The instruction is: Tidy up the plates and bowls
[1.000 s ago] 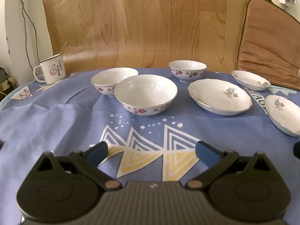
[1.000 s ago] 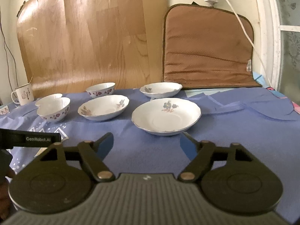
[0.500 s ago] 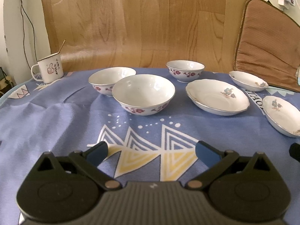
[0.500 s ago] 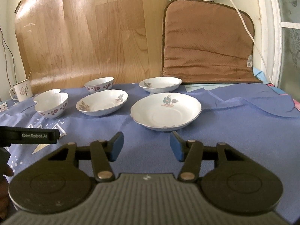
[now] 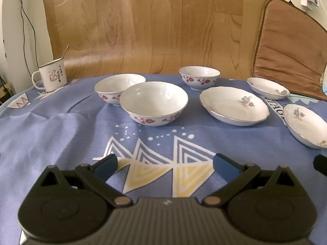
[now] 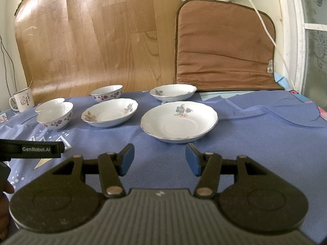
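From the right wrist view we only see part of the back bowl (image 6: 50, 103), tucked behind the nearer bowl (image 6: 55, 116). In the left wrist view, the right plate (image 5: 306, 125) gets cut off by the edge. The mug (image 5: 52, 77) lettering is too small for us to read.

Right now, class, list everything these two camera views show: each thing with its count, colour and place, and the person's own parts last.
Bowls: three, white with red flowers, left half of the table.
Plates: three, white with blue flowers, right of the bowls.
Mug: one, white with a red thumbs-up, far left corner, a thin stick inside.
Tablecloth: one, blue with white and yellow triangles, covering the table.
Board: one, wood-grain brown, leaning behind the table.
Cushion: one, brown, upright at back right.
Cable: one, white, hanging across the cushion.
Left tool: one, black with blue pads, open, empty.
Right tool: one, black with blue pads, open, empty.
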Demonstrator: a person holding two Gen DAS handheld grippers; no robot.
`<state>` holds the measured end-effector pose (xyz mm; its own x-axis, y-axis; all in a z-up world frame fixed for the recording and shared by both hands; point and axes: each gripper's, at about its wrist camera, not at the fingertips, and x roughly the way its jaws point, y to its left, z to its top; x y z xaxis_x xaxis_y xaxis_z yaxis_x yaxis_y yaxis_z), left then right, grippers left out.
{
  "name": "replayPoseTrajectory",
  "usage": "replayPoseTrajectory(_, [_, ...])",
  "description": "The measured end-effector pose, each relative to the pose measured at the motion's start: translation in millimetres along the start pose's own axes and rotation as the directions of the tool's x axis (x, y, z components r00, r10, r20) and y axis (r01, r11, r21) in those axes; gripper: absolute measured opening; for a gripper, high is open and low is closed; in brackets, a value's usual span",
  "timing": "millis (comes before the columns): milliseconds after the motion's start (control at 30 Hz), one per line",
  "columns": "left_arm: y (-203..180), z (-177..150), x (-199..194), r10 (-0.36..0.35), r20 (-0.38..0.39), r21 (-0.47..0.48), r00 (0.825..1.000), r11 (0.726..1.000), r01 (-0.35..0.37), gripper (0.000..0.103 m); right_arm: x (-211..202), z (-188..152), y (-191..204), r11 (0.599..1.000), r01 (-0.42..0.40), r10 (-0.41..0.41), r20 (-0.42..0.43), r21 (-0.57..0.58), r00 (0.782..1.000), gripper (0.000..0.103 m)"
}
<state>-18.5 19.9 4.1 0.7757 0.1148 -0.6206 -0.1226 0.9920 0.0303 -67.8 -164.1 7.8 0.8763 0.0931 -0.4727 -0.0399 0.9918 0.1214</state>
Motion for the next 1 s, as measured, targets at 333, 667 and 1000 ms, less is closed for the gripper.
replayPoseTrajectory(333, [0.6, 0.1, -0.2, -0.010, 0.003, -0.002, 1.000, 1.000, 0.010, 0.103, 0.3, -0.1, -0.2, 1.000, -0.001, 0.001, 0.000, 0.001, 1.000, 0.058])
replayPoseTrajectory(667, [0.1, -0.1, -0.3, -0.009, 0.003, -0.004, 1.000, 1.000, 0.009, 0.103, 0.3, 0.0, 0.2, 1.000, -0.001, 0.001, 0.000, 0.000, 1.000, 0.058])
replayPoseTrajectory(1000, [-0.1, 0.0, -0.2, -0.009, 0.003, -0.003, 1.000, 1.000, 0.009, 0.103, 0.7, 0.2, 0.1, 1.000, 0.000, 0.000, -0.003, 0.000, 1.000, 0.058])
